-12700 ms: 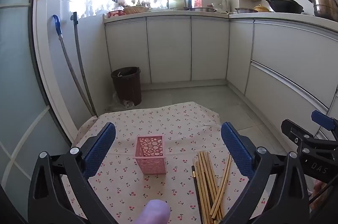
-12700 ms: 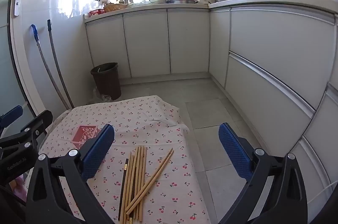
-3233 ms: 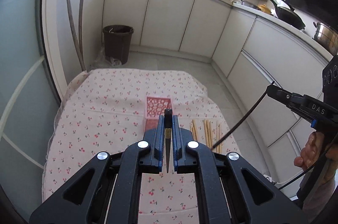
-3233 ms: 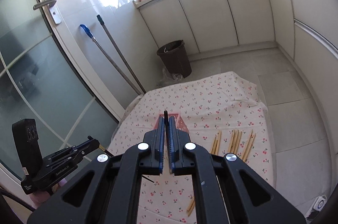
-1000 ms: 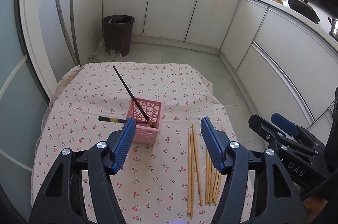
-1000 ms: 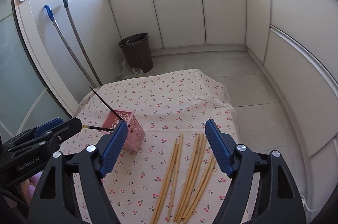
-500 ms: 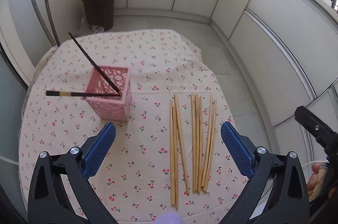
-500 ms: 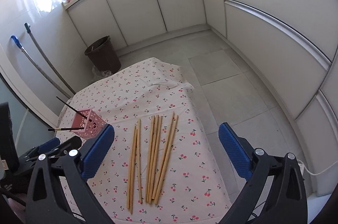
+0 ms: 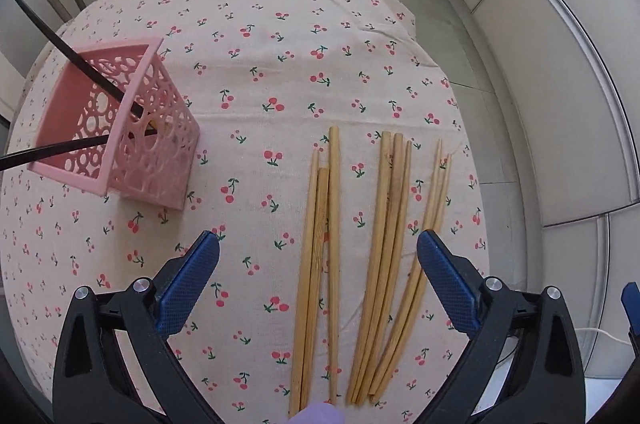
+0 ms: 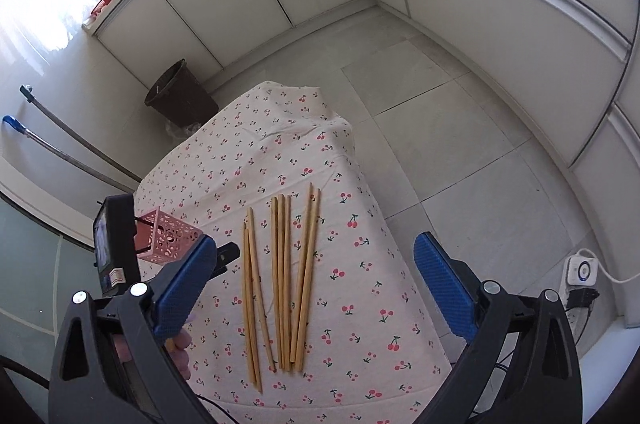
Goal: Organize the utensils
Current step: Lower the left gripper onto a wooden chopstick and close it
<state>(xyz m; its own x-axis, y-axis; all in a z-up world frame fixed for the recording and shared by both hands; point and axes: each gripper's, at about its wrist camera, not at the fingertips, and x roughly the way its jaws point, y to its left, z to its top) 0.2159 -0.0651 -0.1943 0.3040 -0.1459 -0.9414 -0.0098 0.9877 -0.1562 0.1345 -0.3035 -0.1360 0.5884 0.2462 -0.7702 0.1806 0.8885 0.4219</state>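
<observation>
left tool (image 9: 318, 278) and right tool (image 10: 316, 282) both wide open, empty, above bamboo chopsticks (image 9: 384, 224) on cherry-print worktop (image 9: 280, 36). pink basket (image 9: 116, 140) alongside holds two black chopsticks (image 9: 72, 58).

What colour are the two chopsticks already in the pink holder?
Black chopsticks; clearest in the left wrist view.

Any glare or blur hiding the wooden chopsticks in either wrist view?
Left wrist: wooden chopsticks evenly lit and sharp; fisheye bends the cabinets. Right wrist: window corner blown out, top left, but the chopsticks and pink basket stay clear.
</observation>
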